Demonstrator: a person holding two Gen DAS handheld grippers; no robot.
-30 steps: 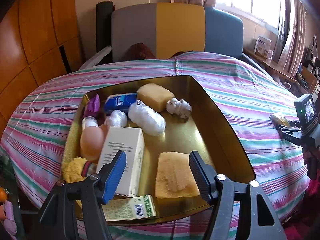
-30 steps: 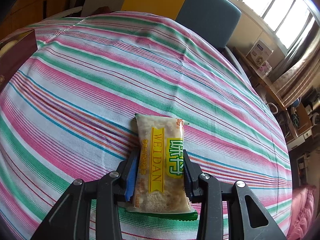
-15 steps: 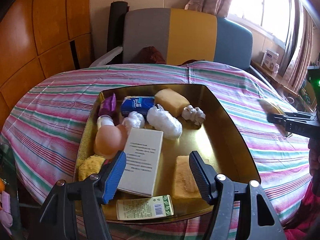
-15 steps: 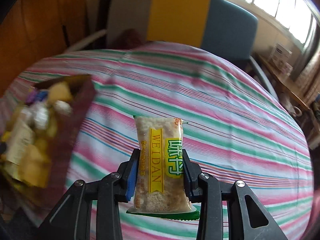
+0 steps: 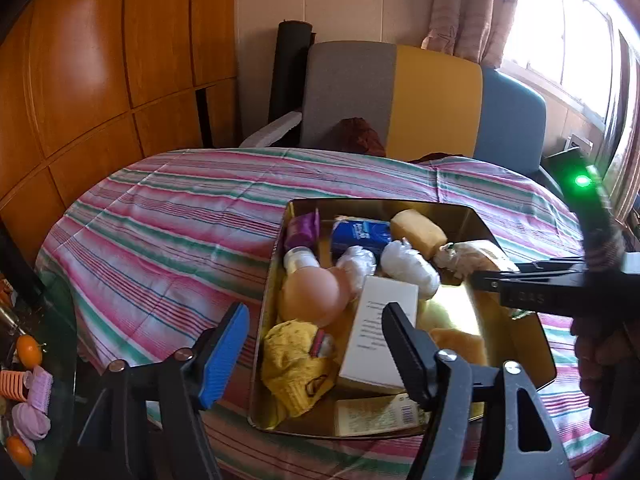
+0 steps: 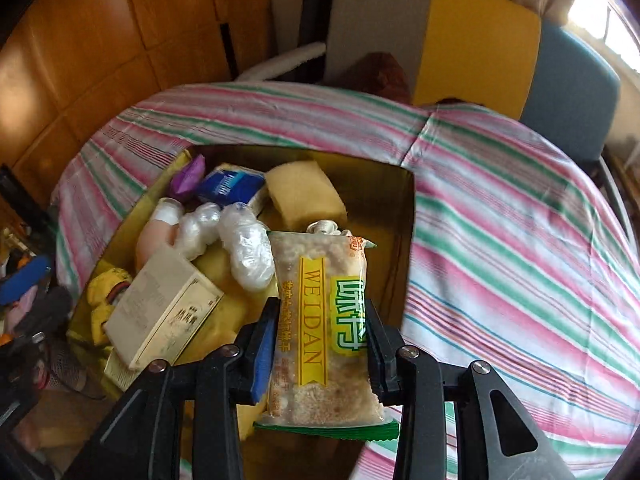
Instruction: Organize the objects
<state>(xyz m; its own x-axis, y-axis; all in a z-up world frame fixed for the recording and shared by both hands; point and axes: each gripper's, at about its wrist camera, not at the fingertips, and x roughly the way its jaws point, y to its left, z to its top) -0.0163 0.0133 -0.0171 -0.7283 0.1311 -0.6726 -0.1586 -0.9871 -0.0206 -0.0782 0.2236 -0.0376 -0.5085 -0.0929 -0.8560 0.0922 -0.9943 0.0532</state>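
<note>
Right tongs: the right gripper (image 6: 322, 344) is pinching the snack packet (image 6: 320, 320) across its lower half, pads pressed on both long edges, no slack showing

Packet on the move: a second ago it hung over bare striped cloth, now it hangs over the gold tin (image 6: 406, 216), its top corner pointing to 12 o'clock above the open floor at the tin's right side

Seen from the left camera: the right gripper (image 5: 486, 280) comes in from 3 o'clock with the snack packet (image 5: 476, 258) poking out over the tin's far right corner, above the tin, not yet resting in it

Left tongs: the left gripper (image 5: 316, 344) is spread with nothing between the pads, and the jaws have just been opening wider; it has drifted toward 9 o'clock, so the tin (image 5: 276, 264) now sits right of centre, clearing room for the drop

Neighbours in the tin: white box (image 6: 160, 312) at 9 o'clock of the packet, plastic-wrapped bundle (image 6: 244, 252) at 10 o'clock, yellow sponge (image 6: 304, 192) at 12 o'clock, blue tissue pack (image 6: 230, 186) at 11 o'clock

Striped cloth (image 6: 520, 240): fills everything from 1 to 4 o'clock, bare

What it means: carry looks nearly done; my read is lower and let go next

Watch for: the packet landing on the bundle instead of lying flat
</note>
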